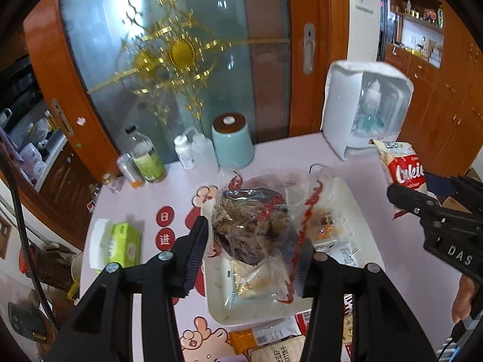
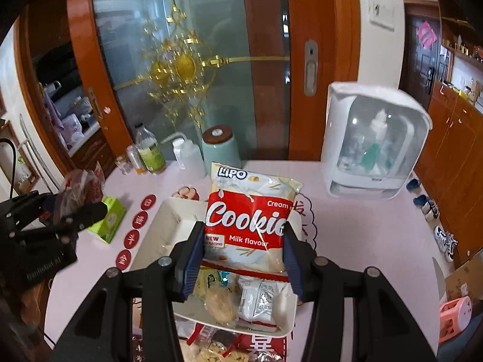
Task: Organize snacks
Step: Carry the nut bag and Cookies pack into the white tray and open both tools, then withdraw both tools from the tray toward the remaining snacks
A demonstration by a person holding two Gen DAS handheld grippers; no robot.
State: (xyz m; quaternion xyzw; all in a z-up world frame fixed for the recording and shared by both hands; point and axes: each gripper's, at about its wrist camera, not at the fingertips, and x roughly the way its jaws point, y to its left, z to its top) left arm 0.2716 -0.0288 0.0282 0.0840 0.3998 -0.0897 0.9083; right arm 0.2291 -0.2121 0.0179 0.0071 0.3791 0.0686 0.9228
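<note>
My left gripper [image 1: 256, 256] is shut on a clear plastic bag of dark dried snacks [image 1: 250, 226] and holds it above a white tray [image 1: 217, 304]. My right gripper [image 2: 244, 259] is shut on a red and white Lipo cookie bag [image 2: 250, 220], held upright over the white tray [image 2: 169, 220]. Small snack packets [image 2: 256, 298] lie in the tray's near end. The cookie bag [image 1: 404, 169] and right gripper [image 1: 422, 208] show at the right of the left wrist view. The left gripper [image 2: 69, 214] with its bag shows at the left of the right wrist view.
A pink table [image 2: 347, 241] carries a green tissue pack [image 1: 120, 244], bottles [image 1: 148, 157], a teal jar [image 1: 232, 141] and a white appliance [image 1: 365, 108] at the back. More snack packets [image 2: 217, 347] lie at the near edge. A glass door [image 1: 181, 54] stands behind.
</note>
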